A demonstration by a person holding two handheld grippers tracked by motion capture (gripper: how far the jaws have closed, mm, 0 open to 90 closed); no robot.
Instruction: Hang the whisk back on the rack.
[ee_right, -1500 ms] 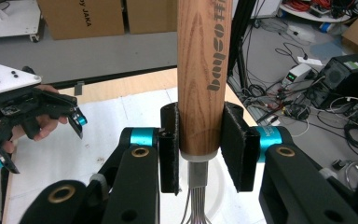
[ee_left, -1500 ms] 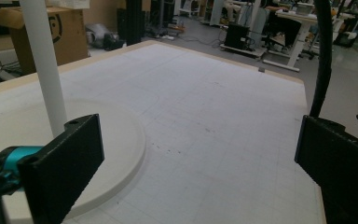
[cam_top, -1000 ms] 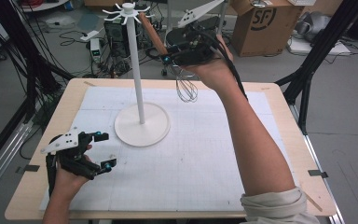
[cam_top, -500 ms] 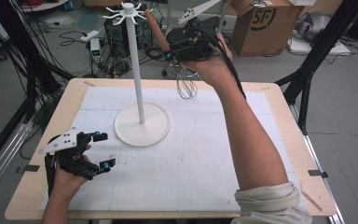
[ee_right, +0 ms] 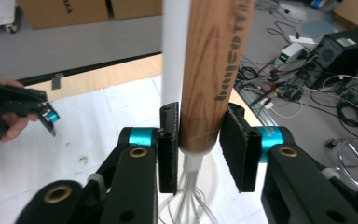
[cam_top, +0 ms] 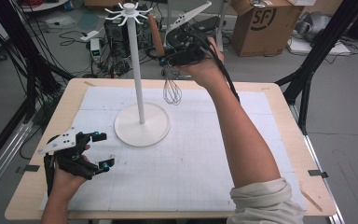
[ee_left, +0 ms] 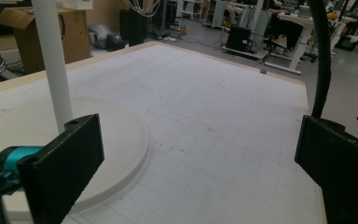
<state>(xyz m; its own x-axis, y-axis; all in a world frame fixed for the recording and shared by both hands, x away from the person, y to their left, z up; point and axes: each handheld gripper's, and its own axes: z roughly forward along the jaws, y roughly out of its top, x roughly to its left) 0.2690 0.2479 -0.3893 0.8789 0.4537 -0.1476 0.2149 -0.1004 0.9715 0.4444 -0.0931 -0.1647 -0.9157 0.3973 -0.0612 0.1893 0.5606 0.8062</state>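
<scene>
One whisk [cam_top: 170, 81] hangs upright in my right gripper [cam_top: 168, 59], jaws clamped on its wooden handle, wires down. The hook stand's [cam_top: 137, 65] top arms sit just left and higher, so that's my direction. Left gripper [cam_top: 100, 149] idles wide open on the table [cam_top: 279, 121].

Pretty clearly a lab I'm working in: cables [cam_top: 98, 56] all over the floor, a PC tower [cam_top: 116, 32], cardboard boxes [cam_top: 261, 23], black rig frames [cam_top: 23, 56], desks [ee_left: 303, 37] further back.
</scene>
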